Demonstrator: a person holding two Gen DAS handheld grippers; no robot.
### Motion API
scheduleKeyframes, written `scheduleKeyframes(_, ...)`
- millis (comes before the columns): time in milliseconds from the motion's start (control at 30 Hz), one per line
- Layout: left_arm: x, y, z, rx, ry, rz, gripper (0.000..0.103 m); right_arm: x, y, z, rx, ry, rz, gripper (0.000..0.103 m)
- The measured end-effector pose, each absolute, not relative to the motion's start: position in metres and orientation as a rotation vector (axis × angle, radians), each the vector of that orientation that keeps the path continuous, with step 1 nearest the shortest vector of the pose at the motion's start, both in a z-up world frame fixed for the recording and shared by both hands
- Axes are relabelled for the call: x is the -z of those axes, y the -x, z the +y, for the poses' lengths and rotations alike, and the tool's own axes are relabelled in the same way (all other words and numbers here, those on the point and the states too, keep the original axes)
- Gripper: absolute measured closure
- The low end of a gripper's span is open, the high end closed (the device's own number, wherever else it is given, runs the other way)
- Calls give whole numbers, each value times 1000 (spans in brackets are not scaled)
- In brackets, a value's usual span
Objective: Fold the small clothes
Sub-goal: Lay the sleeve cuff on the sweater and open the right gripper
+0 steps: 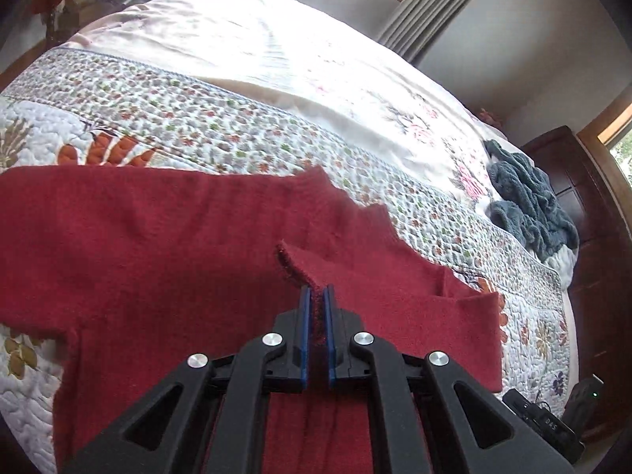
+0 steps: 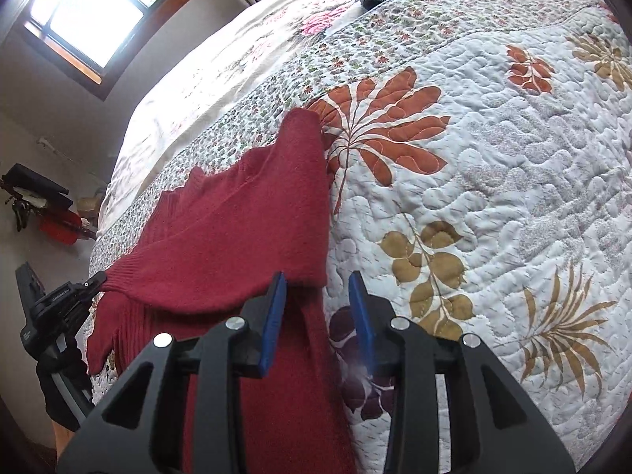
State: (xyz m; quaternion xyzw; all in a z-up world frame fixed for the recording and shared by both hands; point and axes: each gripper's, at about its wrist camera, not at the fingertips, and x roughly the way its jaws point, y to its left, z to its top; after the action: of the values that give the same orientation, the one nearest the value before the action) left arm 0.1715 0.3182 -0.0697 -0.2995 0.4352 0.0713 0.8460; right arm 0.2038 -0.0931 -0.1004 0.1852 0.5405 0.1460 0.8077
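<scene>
A dark red knitted sweater point(image 1: 166, 245) lies spread on the quilted bedspread point(image 1: 221, 118). My left gripper point(image 1: 317, 292) is shut on a raised fold of the sweater's edge, which stands up between the blue pads. In the right wrist view the same red sweater point(image 2: 237, 237) is partly folded over itself, one side lifted. My right gripper point(image 2: 318, 280) is open just above the sweater's right edge, with nothing between its fingers. The other gripper point(image 2: 85, 282) shows at the left of that view, pinching the sweater's ribbed edge.
A crumpled grey-blue knit garment point(image 1: 529, 201) lies farther along the bed, near its far edge. A dark wooden dresser point(image 1: 592, 213) stands beside the bed. Curtains point(image 1: 430, 4) and a window point(image 2: 87, 19) are behind. The floral quilt point(image 2: 493, 197) stretches wide to the right.
</scene>
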Motion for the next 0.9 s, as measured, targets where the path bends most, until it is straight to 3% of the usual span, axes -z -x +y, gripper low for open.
scheduleKeyframes(233,98,-148,373,-265,669,928,97,121,-223,-63,-304,-346,1212,70)
scheduleKeyframes(433,137,-150,375,-300,634,1015,97,142,-235,-51,-245,-273,1268,72)
scheduleKeyframes(667,135,-145,377,-324,600,1031,88,141,-235,-45,-251,-207,1287,72)
scheduleKeyframes(700,127,-141,379,-329,596,1015,86,133,-233,-44,-250,-202,1283,70)
scheduleKeyframes(833,87,-136,375,-310,540,927,61,88,-223,-30,-310,-174,1197,66)
scheduleKeyframes(900,79,-145,363,-266,515,934,60,77,-223,-16,-351,-160,1186,62)
